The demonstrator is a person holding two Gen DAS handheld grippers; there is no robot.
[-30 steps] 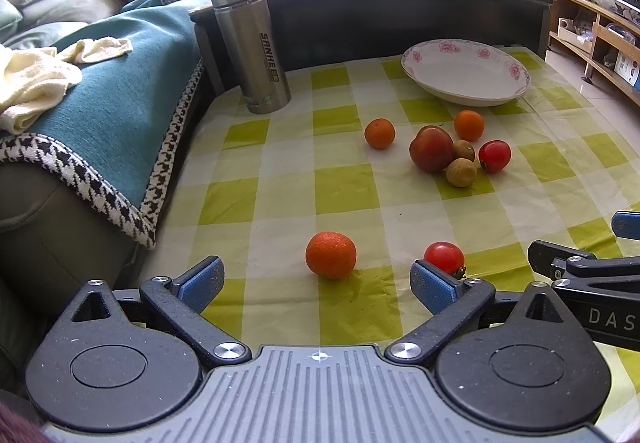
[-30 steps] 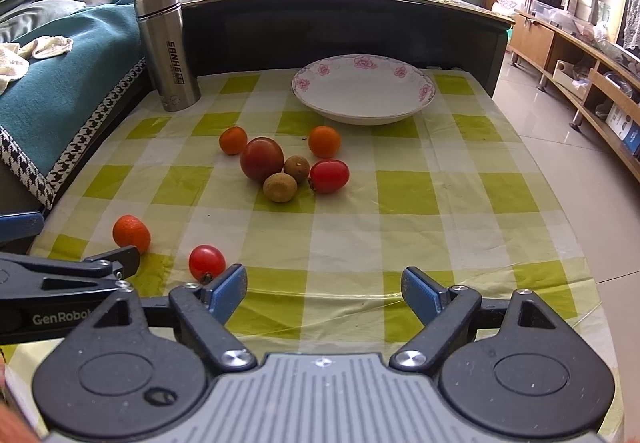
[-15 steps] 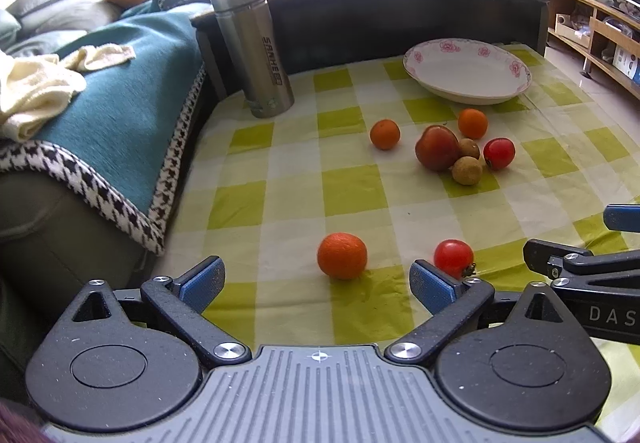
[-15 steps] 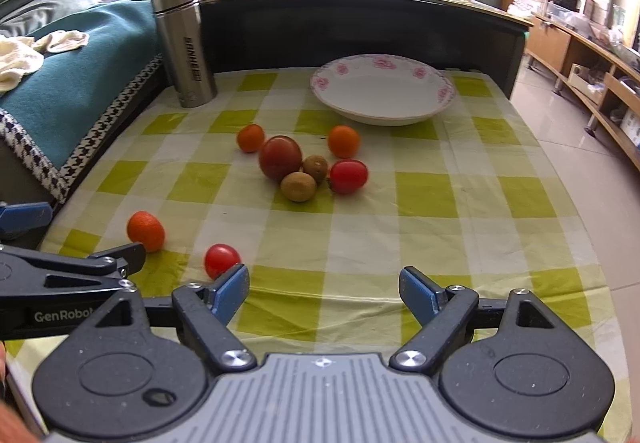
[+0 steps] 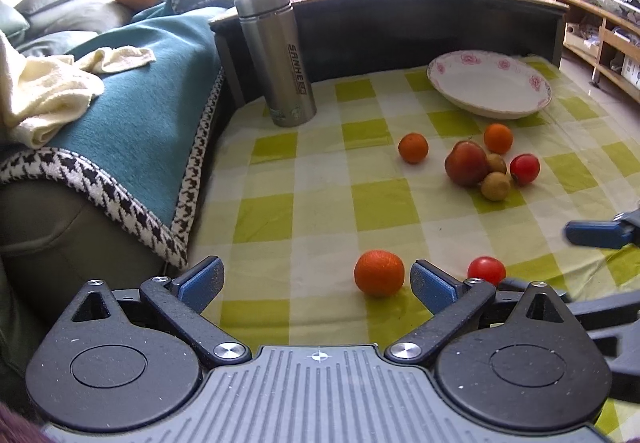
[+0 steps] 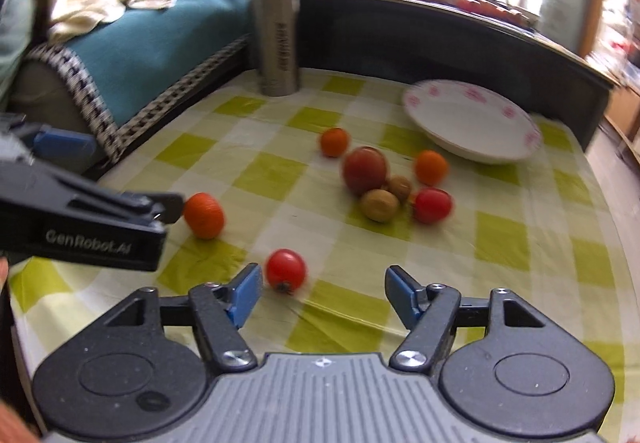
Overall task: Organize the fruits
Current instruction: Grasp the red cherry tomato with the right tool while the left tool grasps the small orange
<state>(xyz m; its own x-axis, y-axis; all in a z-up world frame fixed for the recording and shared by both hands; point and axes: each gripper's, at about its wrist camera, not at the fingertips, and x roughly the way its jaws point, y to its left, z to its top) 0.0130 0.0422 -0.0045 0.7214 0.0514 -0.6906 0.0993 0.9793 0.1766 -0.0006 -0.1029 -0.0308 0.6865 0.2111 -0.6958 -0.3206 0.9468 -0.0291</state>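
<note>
On the green-checked tablecloth, an orange (image 5: pixel 379 272) (image 6: pixel 204 215) lies just ahead of my open left gripper (image 5: pixel 316 281), close to its right finger. A small red tomato (image 5: pixel 486 270) (image 6: pixel 285 268) sits beside it, just inside the left finger of my open right gripper (image 6: pixel 322 289). Farther back a cluster holds a red apple (image 5: pixel 466 163) (image 6: pixel 365 170), two oranges, two brown fruits and another tomato (image 5: pixel 524 168). An empty white plate (image 5: pixel 489 83) (image 6: pixel 472 121) with pink flowers stands behind them.
A steel flask (image 5: pixel 278 55) (image 6: pixel 277 31) stands at the table's back left. A sofa with a teal blanket (image 5: pixel 132 115) borders the left edge. A dark counter (image 5: pixel 420 27) with more fruit runs along the back. Shelves stand at the far right.
Both grippers have moved forward and swung left. The right gripper now has the small tomato near its left finger; the orange has shifted towards the left gripper's right finger. Nothing has been grasped.
</note>
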